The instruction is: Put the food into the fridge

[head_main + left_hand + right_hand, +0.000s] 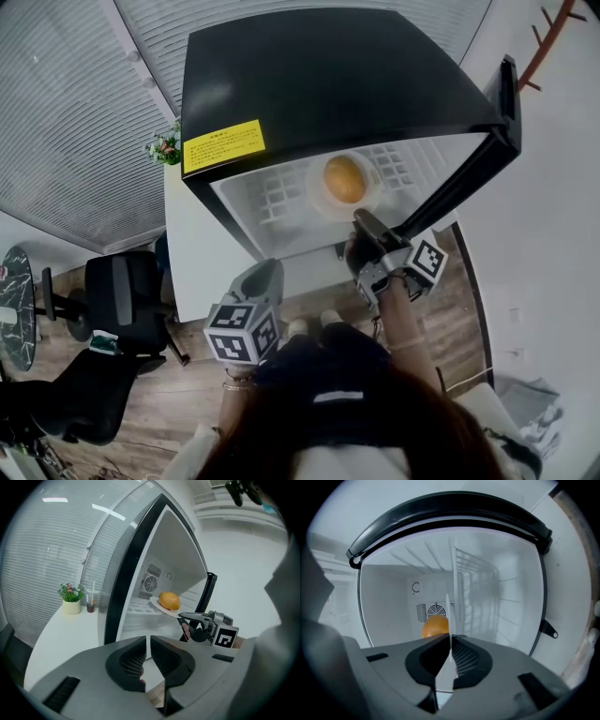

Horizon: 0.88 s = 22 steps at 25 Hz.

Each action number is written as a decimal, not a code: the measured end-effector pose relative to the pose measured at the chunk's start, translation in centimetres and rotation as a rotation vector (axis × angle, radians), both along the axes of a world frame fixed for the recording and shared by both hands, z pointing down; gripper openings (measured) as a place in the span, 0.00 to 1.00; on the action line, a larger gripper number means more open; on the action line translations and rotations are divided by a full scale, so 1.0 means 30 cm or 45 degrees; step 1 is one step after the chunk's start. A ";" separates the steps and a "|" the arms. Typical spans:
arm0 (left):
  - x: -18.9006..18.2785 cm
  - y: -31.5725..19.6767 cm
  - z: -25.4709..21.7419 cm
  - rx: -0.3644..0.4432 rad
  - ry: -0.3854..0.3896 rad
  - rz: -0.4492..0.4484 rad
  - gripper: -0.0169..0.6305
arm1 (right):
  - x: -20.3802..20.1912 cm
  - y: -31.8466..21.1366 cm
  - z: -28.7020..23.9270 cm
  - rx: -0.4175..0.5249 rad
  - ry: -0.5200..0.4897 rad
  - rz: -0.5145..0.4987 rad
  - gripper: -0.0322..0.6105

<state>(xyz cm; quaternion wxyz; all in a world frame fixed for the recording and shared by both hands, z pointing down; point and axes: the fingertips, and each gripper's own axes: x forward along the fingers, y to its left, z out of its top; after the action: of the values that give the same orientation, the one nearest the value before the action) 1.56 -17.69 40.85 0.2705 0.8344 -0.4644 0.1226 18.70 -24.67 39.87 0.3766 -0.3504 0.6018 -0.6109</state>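
A black mini fridge [328,84] stands with its door [511,103] swung open. A round orange food item [345,178] lies on a white plate [317,202], which is held inside the fridge cavity over the wire shelf [277,202]. My right gripper [361,223] is shut on the plate's near rim. In the right gripper view the plate [449,613] shows edge-on between the pads of my right gripper [450,638], with the food [435,626] behind. My left gripper [267,274] hangs lower left of the fridge opening. It is shut and holds nothing [148,640].
A white counter [61,630] left of the fridge carries a small potted plant [71,598] and a cup [90,604]. Black office chairs [122,300] stand on the wooden floor at the left. A fan grille [436,610] sits on the fridge's back wall.
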 end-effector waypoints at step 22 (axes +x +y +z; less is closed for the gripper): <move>-0.023 0.004 0.027 -0.023 -0.006 -0.098 0.07 | -0.006 -0.065 -0.012 -0.016 -0.117 -0.016 0.10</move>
<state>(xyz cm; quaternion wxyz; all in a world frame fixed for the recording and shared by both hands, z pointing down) 0.87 -17.59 41.68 0.2814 0.8131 -0.4956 0.1183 18.53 -26.61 39.53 0.3977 -0.3205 0.5823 -0.6325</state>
